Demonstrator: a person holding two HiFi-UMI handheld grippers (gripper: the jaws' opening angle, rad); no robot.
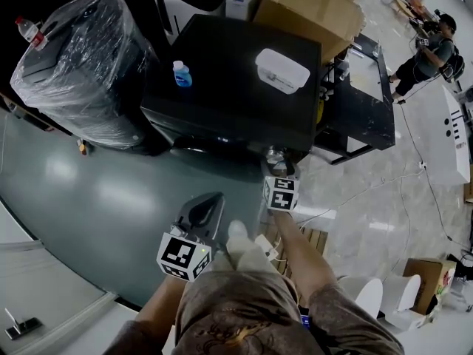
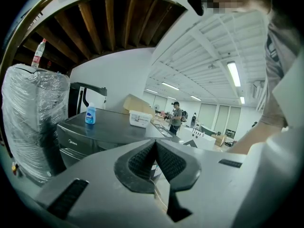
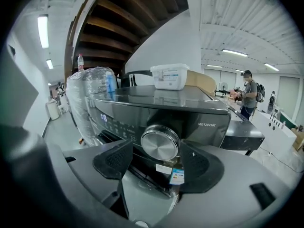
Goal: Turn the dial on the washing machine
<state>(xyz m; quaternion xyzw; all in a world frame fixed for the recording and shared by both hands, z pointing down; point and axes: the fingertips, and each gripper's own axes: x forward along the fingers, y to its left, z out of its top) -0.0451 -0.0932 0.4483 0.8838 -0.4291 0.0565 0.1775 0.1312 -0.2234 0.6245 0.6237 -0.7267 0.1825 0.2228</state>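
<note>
A black washing machine (image 1: 229, 87) stands ahead, with a round silver dial (image 3: 160, 144) at the right of its front panel. In the head view the dial (image 1: 275, 156) shows just under the top's front edge. My right gripper (image 3: 156, 156) is open. Its two dark pads stand left and right of the dial, with a gap on each side. From above, the right gripper (image 1: 278, 170) points at the panel. My left gripper (image 2: 155, 150) is shut on nothing and held back from the machine (image 2: 107, 129), low and left (image 1: 207, 202).
On the machine's top stand a blue bottle (image 1: 182, 74) and a white lidded box (image 1: 281, 70). A plastic-wrapped bulky object (image 1: 81, 65) is at the left. Cardboard boxes (image 1: 310, 6) are behind, and a low black stand (image 1: 362, 106) is at the right. A person (image 1: 432, 50) stands far right.
</note>
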